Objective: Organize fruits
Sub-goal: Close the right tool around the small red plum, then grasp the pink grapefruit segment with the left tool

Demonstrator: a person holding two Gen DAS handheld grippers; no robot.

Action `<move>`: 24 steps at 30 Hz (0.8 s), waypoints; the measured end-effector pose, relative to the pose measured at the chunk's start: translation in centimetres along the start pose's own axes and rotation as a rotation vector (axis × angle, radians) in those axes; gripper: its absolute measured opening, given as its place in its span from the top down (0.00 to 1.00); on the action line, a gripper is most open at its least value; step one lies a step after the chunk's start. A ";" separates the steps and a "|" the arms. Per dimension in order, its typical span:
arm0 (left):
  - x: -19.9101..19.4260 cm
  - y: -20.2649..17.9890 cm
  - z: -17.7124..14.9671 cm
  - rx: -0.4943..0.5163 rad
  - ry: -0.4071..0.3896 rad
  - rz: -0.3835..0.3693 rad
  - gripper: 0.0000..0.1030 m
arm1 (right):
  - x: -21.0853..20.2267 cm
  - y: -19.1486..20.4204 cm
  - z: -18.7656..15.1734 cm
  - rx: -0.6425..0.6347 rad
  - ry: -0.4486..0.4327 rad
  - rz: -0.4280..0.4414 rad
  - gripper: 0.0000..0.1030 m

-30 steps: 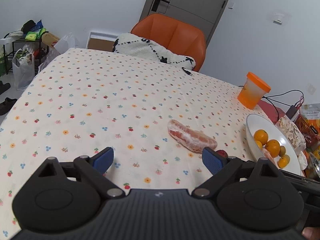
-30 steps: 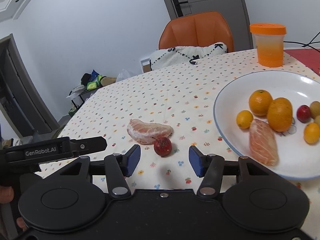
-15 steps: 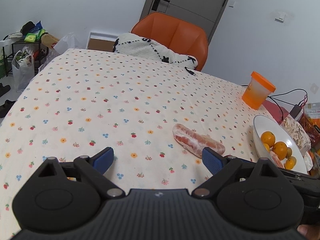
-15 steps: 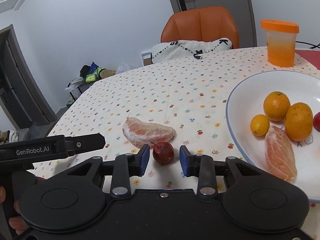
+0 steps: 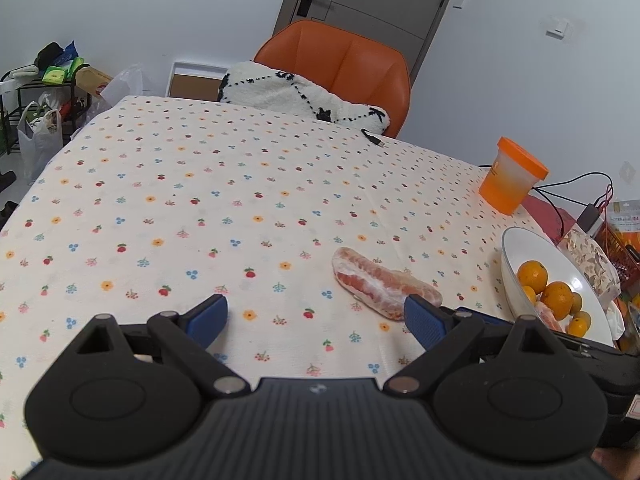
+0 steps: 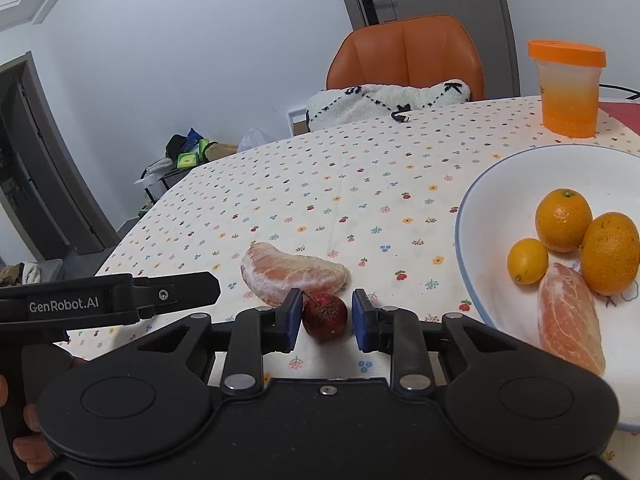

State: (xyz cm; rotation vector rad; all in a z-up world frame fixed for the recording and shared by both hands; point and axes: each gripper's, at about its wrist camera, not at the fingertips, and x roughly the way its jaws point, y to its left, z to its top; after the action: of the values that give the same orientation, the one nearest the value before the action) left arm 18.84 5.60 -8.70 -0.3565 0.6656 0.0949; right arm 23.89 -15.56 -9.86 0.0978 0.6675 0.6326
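A small dark red fruit [image 6: 325, 316] lies on the flowered tablecloth between the blue pads of my right gripper [image 6: 326, 318]. The gripper is open but narrow: the left pad is at the fruit's skin and a thin gap shows at the right pad. Just behind the fruit lies a peeled pomelo segment [image 6: 292, 276]. A white plate [image 6: 476, 216] to the right holds oranges [image 6: 564, 220], a small yellow citrus and another pomelo segment [image 6: 568, 316]. My left gripper [image 5: 316, 316] hovers wide open over the cloth, with the pomelo segment [image 5: 384, 288] by its right finger.
An orange-lidded cup [image 6: 568, 92] stands behind the plate. An orange chair [image 5: 340, 64] with a white fleece is at the table's far edge, where a cable end lies. Packets and cables crowd the right side past the plate [image 5: 507, 268]. A person's fingers hold the left gripper's handle.
My right gripper has moved forward around the red fruit and its fingers have narrowed to either side of it. The left gripper's view has shifted slightly; it stays open.
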 end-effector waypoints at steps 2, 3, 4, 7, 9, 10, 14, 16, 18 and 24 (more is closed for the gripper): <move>0.0 -0.2 0.1 0.002 -0.001 0.000 0.09 | 0.0 -0.1 0.0 0.006 0.001 0.005 0.78; 0.0 -0.3 0.1 0.006 -0.003 0.001 0.09 | -0.1 -0.2 0.0 0.012 0.001 0.007 0.78; 0.0 -0.4 0.2 0.010 -0.003 0.003 0.09 | -0.1 -0.3 0.1 0.016 0.001 0.008 0.78; 0.0 -0.8 0.4 0.022 -0.007 0.004 0.09 | -0.6 -0.2 -0.2 0.016 -0.005 0.015 0.79; 0.0 -1.2 0.5 0.030 -0.008 0.005 0.09 | -1.0 -0.2 -0.3 0.012 -0.011 0.017 0.78; 0.1 -1.4 0.6 0.035 -0.008 0.005 0.09 | -1.3 -0.2 -0.3 0.010 -0.016 0.015 0.78; 0.5 -2.3 0.6 0.053 -0.002 0.001 0.09 | -2.6 -0.6 -0.5 0.015 -0.037 0.016 0.79; 0.8 -2.8 0.6 0.063 0.003 0.001 0.09 | -3.3 -0.9 -0.4 0.020 -0.051 0.015 0.78; 1.2 -3.3 0.5 0.071 0.008 0.000 0.09 | -3.9 -1.2 -0.3 0.029 -0.064 0.018 0.78; 2.0 -5.1 0.4 0.156 0.013 -0.003 0.09 | -5.5 -2.3 0.4 0.049 -0.109 0.004 0.78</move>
State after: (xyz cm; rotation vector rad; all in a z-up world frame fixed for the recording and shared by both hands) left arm 21.64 0.91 -8.19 -0.2077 0.6808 0.0373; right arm 21.99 -20.54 -7.17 0.1785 0.5777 0.6107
